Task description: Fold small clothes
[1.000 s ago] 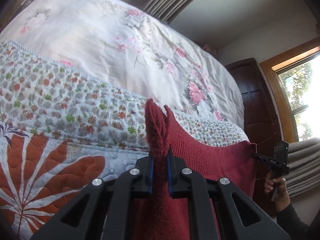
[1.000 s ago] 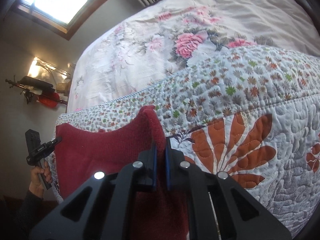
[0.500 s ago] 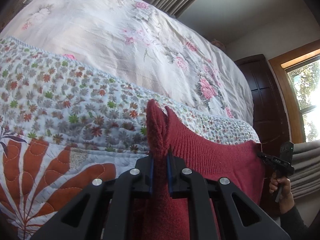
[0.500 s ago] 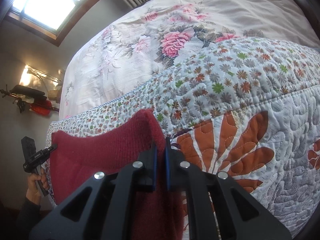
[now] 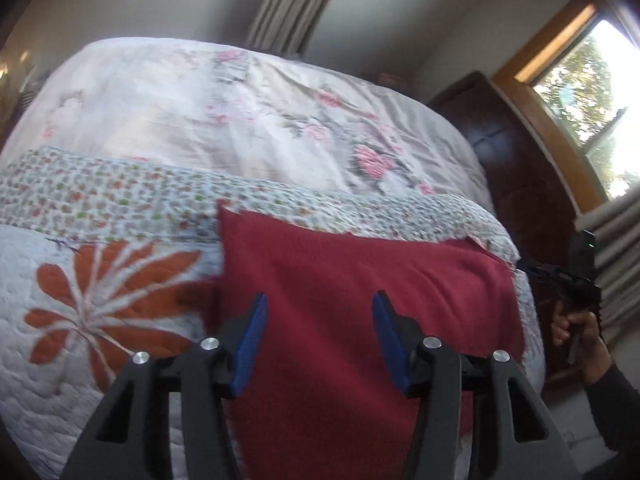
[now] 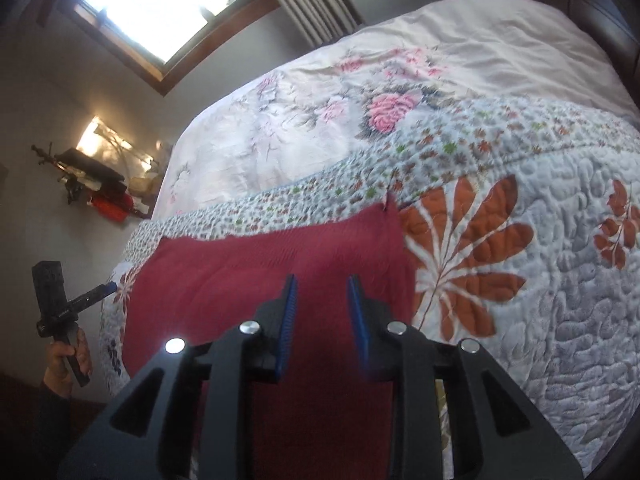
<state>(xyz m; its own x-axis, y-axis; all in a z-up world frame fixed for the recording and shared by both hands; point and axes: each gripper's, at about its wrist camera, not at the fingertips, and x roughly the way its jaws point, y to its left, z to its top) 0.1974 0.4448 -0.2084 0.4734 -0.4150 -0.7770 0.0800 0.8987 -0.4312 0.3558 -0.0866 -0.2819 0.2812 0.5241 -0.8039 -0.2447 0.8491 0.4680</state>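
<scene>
Both the left gripper (image 5: 318, 318) and right gripper (image 6: 321, 304) gape empty above the red knit garment (image 5: 360, 280), which lies flat on the quilt (image 6: 540, 280); soft and limp, it looks best pinched at its corners.

No readable text, labels, brands or numbers in either wrist view. Quilt (image 5: 100, 300) and bedspread (image 5: 240, 112) carry only flower prints, the red garment (image 5: 340, 280) is plain knit (some motion blur, so any fine print would be lost anyway).
</scene>
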